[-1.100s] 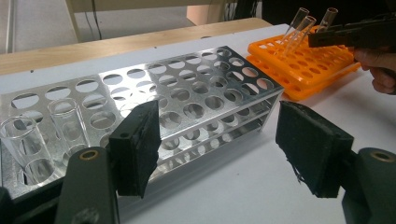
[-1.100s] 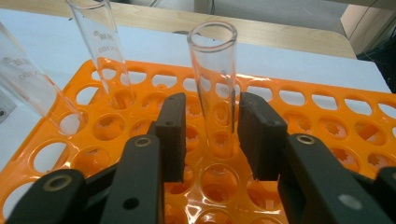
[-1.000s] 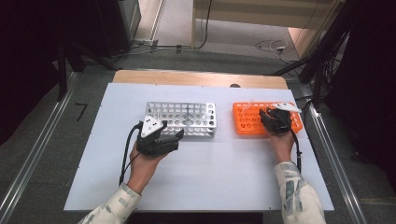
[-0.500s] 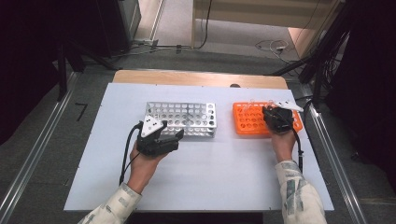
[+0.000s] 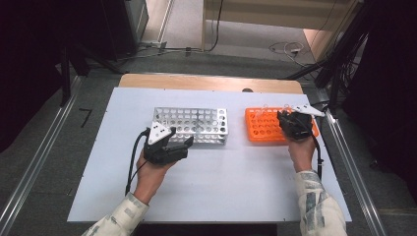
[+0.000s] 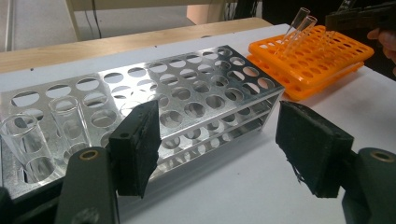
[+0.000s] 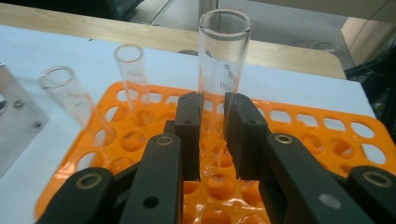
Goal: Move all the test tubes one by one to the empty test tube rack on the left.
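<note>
Clamped between the two black jaws of the right gripper [image 7: 212, 140] stands a clear glass test tube [image 7: 222, 74], upright, its open mouth well above the pads and its rounded bottom just over the holes of the orange plastic tube rack [image 7: 327, 135]; the jaws have just been closing and now press the tube from both sides. Two more clear glass tubes [image 7: 133, 79] stand tilted in that orange rack, on the side of it nearer the silver metal tube rack [image 5: 192, 125]. From the high view the right gripper [image 5: 294, 124] sits over the orange rack's [image 5: 260, 129] end farthest from the metal rack, with the person's right hand [image 5: 301, 150] behind it. Beside the orange rack, with a gap of white table top [image 5: 221, 187] between them, lies the metal rack, where two glass tubes [image 6: 65, 126] stand at the end farthest from the orange one. Low at the metal rack's near edge rests the left gripper [image 5: 186, 145], its jaws standing apart with nothing between the pads [image 6: 135, 144]
</note>
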{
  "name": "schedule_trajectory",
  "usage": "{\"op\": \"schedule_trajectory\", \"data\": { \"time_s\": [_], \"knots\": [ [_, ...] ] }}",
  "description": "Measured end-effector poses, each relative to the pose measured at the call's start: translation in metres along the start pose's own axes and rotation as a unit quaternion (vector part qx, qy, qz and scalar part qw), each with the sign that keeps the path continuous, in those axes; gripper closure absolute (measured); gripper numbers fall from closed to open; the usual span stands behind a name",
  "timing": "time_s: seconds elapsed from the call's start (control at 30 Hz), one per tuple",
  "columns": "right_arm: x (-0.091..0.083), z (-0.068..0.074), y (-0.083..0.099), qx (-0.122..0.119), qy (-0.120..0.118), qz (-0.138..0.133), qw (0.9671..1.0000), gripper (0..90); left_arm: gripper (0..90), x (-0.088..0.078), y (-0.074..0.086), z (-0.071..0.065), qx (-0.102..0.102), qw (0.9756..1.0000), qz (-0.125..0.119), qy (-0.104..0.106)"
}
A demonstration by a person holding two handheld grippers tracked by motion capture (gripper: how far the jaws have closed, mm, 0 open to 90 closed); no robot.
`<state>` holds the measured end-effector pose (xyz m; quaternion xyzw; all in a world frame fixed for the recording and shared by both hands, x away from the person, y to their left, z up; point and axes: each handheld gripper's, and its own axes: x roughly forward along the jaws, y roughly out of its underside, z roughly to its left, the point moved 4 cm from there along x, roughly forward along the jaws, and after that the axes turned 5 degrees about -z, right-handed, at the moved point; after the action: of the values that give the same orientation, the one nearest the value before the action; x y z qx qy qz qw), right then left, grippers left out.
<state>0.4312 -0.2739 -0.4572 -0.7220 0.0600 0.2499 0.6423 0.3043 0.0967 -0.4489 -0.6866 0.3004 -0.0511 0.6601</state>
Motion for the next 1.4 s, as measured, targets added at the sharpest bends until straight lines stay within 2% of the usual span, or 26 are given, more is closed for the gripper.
{"op": "schedule_trajectory", "data": {
  "time_s": [0.13, 0.23, 0.43, 0.53, 0.6, 0.93, 1.4],
  "knots": [
    [-0.009, 0.006, -0.001, 0.000, -0.014, 0.000, 0.9999, 73.1, 30.6, 0.000, 0.000, 0.000, -0.003, 1.0000, -0.001, 0.000],
    [-0.015, 0.009, -0.001, 0.003, -0.022, -0.001, 0.9998, 73.1, 30.6, 0.000, 0.001, 0.000, -0.019, 0.9998, 0.002, 0.011],
    [-0.025, 0.017, 0.000, 0.006, -0.046, 0.004, 0.9989, 73.1, 30.6, 0.001, 0.001, -0.003, -0.015, 0.9998, 0.002, 0.010],
    [-0.031, 0.022, 0.001, 0.020, -0.068, 0.007, 0.9975, 73.1, 30.6, 0.001, 0.001, -0.003, -0.014, 0.9998, 0.002, 0.011],
    [-0.035, 0.027, 0.001, 0.014, -0.075, 0.008, 0.9971, 73.1, 30.6, 0.001, 0.001, -0.004, -0.014, 0.9998, 0.002, 0.013],
    [-0.041, 0.065, 0.005, -0.012, -0.119, 0.024, 0.9926, 73.1, 30.6, 0.000, 0.000, -0.005, -0.012, 0.9999, 0.000, 0.013],
    [-0.041, 0.116, 0.015, -0.047, -0.177, 0.044, 0.9820, 73.0, 30.6, 0.001, 0.002, -0.011, -0.002, 0.9998, 0.003, 0.018]
  ]
}}
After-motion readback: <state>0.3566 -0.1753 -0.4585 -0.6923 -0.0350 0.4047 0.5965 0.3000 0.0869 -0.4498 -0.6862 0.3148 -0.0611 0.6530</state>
